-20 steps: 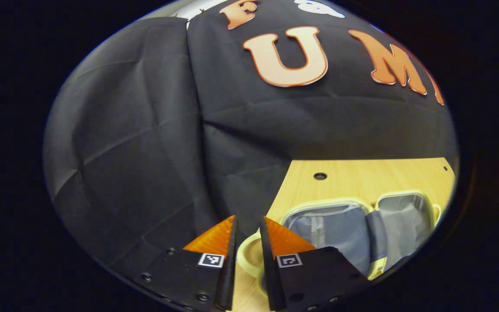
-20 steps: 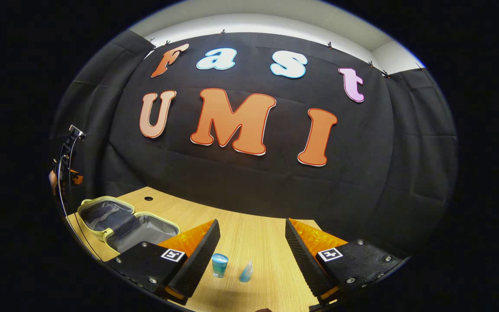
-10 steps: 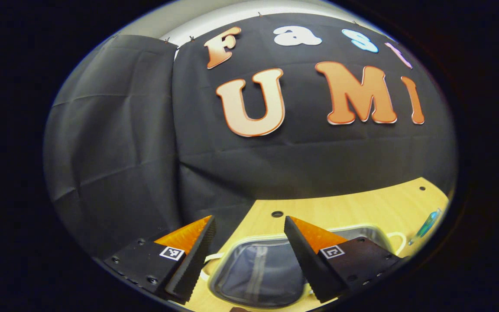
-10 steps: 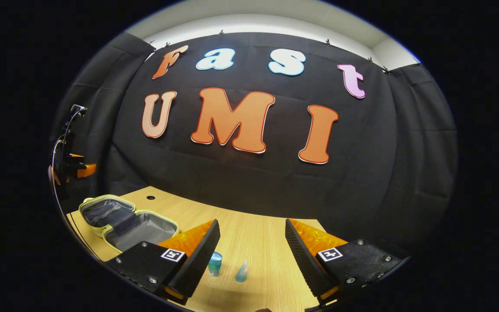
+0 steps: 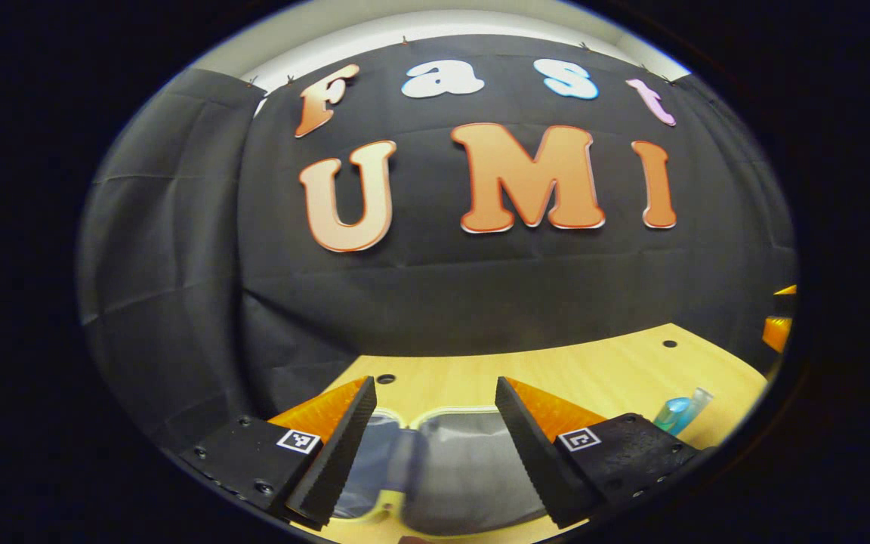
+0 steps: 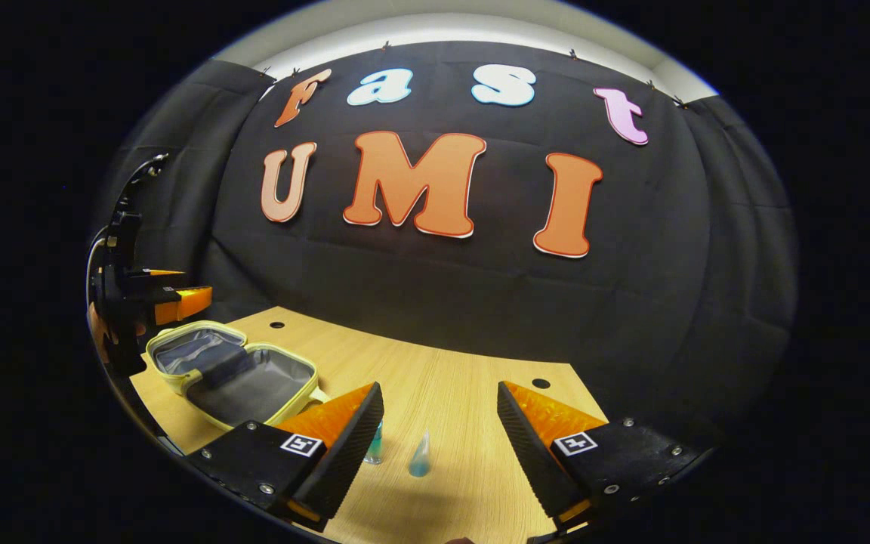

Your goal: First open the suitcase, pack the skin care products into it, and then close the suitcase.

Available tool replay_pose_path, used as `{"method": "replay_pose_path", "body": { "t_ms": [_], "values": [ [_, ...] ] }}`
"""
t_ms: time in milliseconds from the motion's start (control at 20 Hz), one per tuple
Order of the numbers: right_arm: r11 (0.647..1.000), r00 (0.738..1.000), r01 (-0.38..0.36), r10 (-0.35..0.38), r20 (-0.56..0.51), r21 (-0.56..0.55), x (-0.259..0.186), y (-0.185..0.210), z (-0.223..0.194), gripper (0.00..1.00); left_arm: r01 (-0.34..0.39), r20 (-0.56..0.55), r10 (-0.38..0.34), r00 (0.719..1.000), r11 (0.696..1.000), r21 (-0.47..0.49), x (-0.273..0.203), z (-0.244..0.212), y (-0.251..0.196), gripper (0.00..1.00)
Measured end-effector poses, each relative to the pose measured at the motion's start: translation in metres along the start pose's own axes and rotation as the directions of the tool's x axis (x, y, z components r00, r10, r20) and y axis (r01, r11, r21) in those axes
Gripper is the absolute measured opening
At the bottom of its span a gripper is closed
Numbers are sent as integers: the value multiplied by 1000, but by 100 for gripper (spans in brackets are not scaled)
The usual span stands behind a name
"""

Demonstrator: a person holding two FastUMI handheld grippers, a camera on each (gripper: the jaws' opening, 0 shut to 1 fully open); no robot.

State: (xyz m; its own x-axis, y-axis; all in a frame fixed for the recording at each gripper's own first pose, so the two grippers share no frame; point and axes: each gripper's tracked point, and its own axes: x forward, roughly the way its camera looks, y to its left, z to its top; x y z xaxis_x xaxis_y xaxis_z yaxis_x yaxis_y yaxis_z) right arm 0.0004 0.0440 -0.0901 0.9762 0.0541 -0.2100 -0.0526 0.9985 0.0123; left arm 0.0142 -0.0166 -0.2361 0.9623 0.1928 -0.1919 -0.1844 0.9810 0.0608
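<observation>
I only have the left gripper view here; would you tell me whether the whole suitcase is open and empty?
Observer: Yes; in the right gripper view the suitcase lies open flat, both halves bare.
Operator: And the right hand-held gripper?
Observer: The right hand-held gripper is open, holding nothing.
Operator: What faces it?
Observer: A small blue tube stands on the table between its fingers; a blue bottle is half hidden behind one finger.
</observation>
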Motion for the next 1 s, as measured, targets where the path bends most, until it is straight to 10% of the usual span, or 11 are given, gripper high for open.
{"method": "replay_pose_path", "body": {
  "t_ms": [1000],
  "values": [
    [992,986,-118,113,-125,-34,72,-6,-123,96,409,-110,-404,908,912,28,3,-123,-221,99]
  ]
}}
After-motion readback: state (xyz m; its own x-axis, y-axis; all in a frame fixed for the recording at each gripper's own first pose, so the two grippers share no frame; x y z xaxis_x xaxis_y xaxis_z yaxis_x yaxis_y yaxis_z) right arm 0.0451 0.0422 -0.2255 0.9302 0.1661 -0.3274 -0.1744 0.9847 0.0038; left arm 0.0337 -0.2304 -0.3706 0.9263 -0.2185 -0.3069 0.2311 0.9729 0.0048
